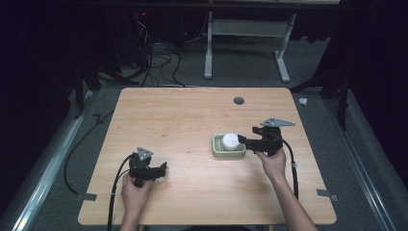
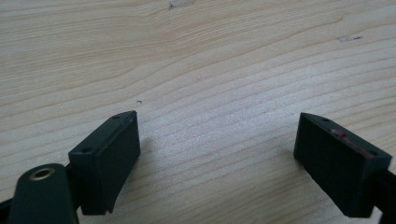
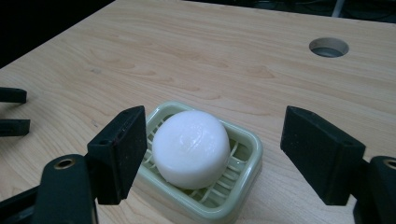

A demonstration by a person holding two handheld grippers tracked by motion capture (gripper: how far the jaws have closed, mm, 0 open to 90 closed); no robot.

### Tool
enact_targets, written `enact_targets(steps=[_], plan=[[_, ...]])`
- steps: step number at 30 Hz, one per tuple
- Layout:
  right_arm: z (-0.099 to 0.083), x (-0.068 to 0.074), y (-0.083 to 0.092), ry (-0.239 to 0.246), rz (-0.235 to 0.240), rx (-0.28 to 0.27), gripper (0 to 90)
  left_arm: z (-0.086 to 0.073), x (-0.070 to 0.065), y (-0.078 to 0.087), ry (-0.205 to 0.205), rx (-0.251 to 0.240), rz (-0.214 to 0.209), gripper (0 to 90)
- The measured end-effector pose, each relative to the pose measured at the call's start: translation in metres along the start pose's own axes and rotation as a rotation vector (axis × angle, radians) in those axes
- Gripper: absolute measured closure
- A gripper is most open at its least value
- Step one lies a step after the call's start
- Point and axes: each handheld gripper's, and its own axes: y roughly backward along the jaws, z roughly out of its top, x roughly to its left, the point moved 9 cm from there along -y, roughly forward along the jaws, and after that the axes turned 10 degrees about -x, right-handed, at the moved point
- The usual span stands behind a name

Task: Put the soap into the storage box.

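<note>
Between the right gripper's (image 3: 212,154) parted jaws sits the soap (image 3: 191,148), untouched; closing off-centre could skid it off the dish (image 3: 245,170). The left gripper (image 2: 217,163) rests open.

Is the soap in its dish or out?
In: the white soap sits on the green dish's ribbed floor, not gripped by the right gripper.

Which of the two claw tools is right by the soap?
The right gripper, its open jaws flanking the white soap in the green dish. The left gripper sits over bare wood.
</note>
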Motion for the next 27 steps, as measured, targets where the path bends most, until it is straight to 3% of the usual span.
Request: enact_targets(steps=[27], plan=[[0.0,-0.012,0.028,-0.009,-0.029,-0.02,25.6,0.0,0.0,0.0,-0.002,0.002,-0.001,15.0]])
